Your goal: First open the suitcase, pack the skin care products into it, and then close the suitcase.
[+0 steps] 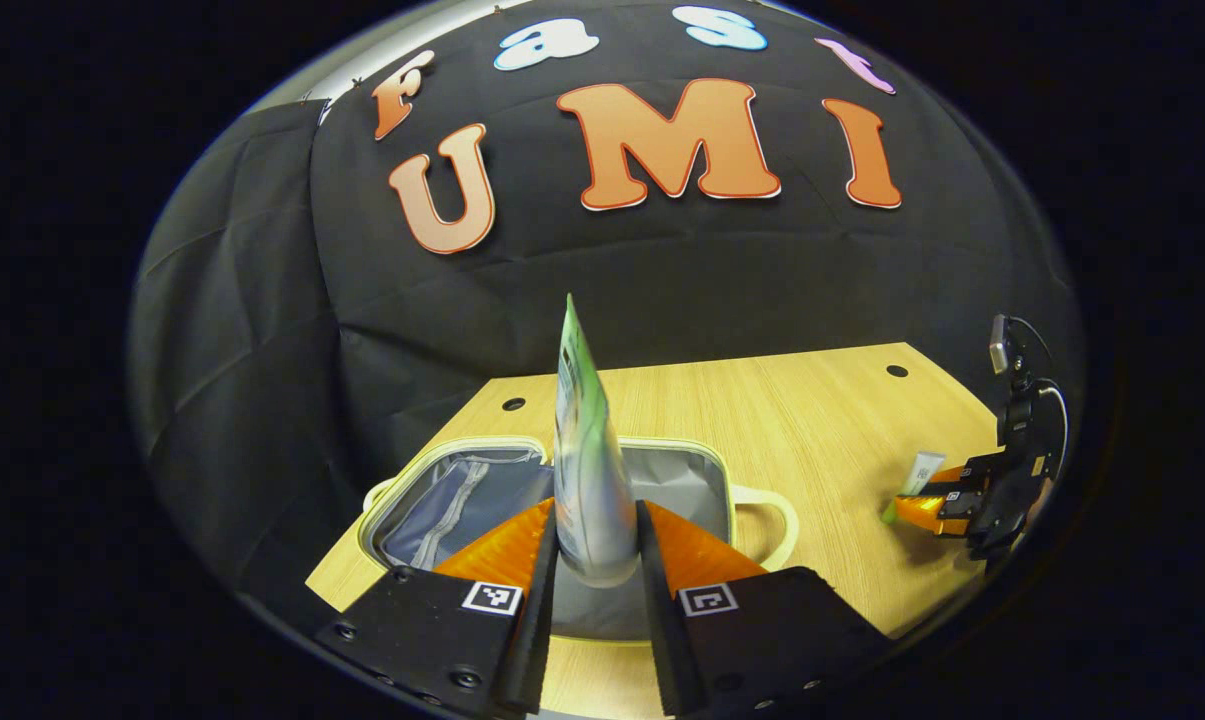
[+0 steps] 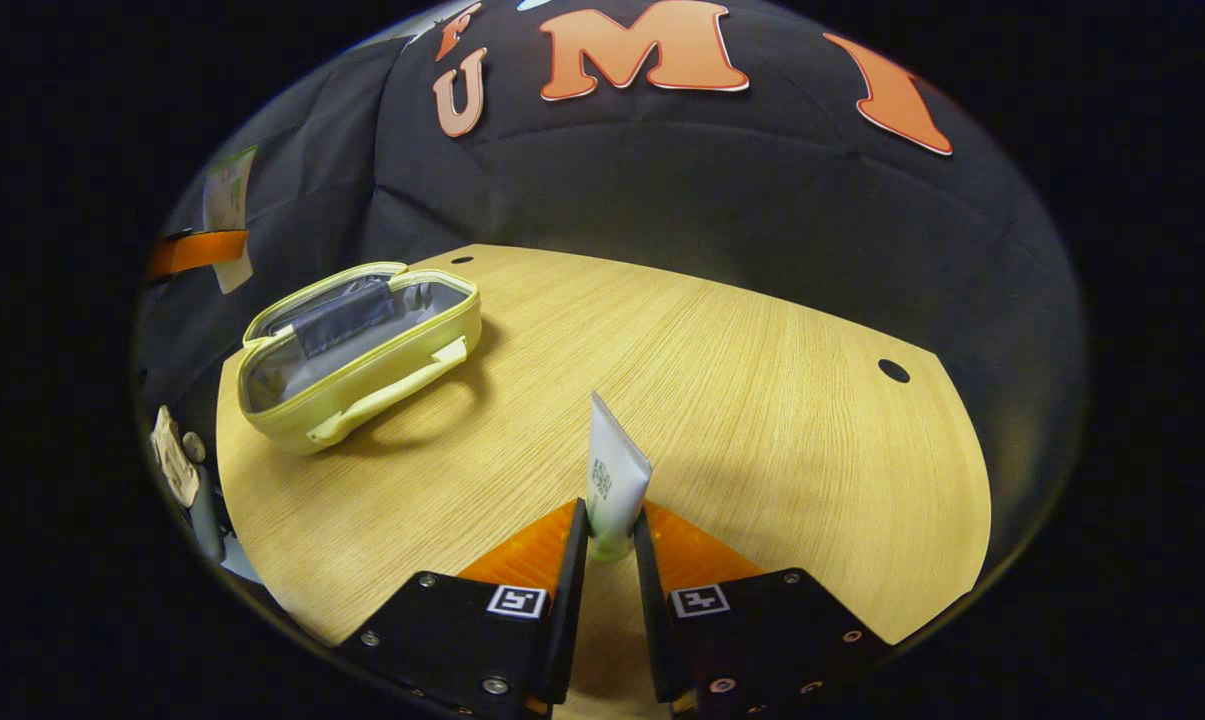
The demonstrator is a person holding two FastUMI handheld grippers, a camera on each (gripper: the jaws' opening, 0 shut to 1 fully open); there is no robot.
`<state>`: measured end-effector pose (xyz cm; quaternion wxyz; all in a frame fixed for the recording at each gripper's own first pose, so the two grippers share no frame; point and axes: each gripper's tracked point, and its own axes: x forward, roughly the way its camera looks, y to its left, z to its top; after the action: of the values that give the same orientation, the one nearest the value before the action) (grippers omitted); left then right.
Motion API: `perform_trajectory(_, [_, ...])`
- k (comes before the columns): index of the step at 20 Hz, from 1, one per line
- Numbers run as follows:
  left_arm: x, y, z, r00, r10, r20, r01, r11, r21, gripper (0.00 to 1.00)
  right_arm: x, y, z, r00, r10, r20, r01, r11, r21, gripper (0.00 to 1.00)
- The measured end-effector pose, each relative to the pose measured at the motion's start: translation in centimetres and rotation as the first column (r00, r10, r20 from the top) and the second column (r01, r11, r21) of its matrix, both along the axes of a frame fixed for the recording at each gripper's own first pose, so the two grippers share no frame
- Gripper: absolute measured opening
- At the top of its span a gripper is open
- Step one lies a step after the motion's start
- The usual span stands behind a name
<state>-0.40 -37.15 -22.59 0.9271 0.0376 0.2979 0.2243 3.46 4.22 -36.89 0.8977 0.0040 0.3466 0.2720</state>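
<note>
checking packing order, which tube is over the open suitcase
The larger green tube in the left tool, held above the suitcase; the small white tube is over bare table.

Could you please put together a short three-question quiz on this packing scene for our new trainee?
1. True or false: the suitcase lies open on the table.
2. What does the left gripper hold? A) a large tube B) a sponge C) nothing
3. Fill in: the right gripper is shut on a small ____.

Key: 1 true; 2 A; 3 tube.
</note>
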Motion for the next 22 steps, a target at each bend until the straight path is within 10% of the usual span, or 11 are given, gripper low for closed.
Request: perform_trajectory(22, [1.5, 6.9, -6.6, 0.952, -0.281, -0.121, 0.248, 0.94, -0.233, 0.43, -2.6, 10.6, 16.5, 0.981, -0.034, 0.189, 0.023, 0.998, 0.063, 0.3])
